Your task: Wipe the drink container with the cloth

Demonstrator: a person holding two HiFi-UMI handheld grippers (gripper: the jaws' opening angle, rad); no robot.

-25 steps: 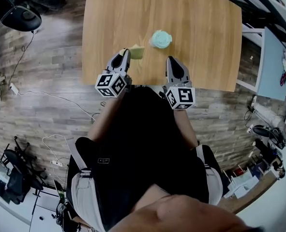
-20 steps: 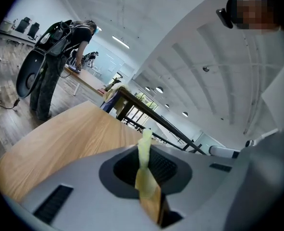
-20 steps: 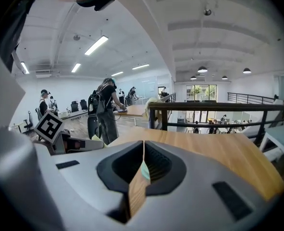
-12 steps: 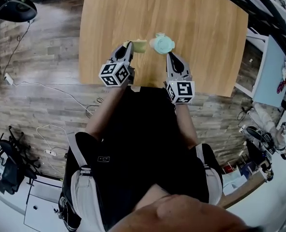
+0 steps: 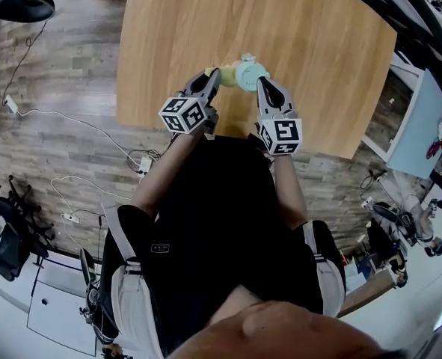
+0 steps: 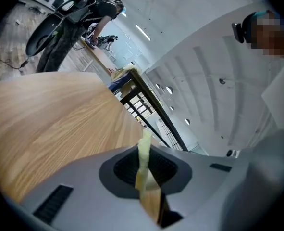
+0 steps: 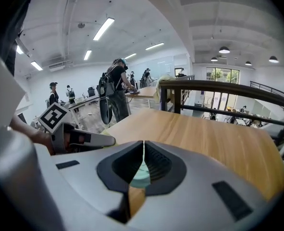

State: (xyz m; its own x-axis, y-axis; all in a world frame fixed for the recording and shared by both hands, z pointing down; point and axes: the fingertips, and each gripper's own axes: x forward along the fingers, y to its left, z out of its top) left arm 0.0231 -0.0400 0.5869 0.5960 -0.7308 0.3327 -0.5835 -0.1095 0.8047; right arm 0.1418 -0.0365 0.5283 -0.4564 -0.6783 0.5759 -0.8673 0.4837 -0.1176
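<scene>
A pale yellow-green cloth [image 6: 144, 153] sits between the left jaws, and a mint-green container [image 7: 140, 176] shows through the right jaws. Both jaws are grey with black pads [image 7: 118, 167]. The table [image 5: 295, 28] beyond them is light wood grain.

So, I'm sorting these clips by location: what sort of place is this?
Probably a large open workshop or lab hall, not a home: people stand at long worktables under ceiling strip lights, and cables trail over the plank floor beside the wooden table.

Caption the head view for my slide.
Left gripper holds a yellow cloth beside the mint-green drink container on the wooden table; right gripper flanks its other side.
</scene>
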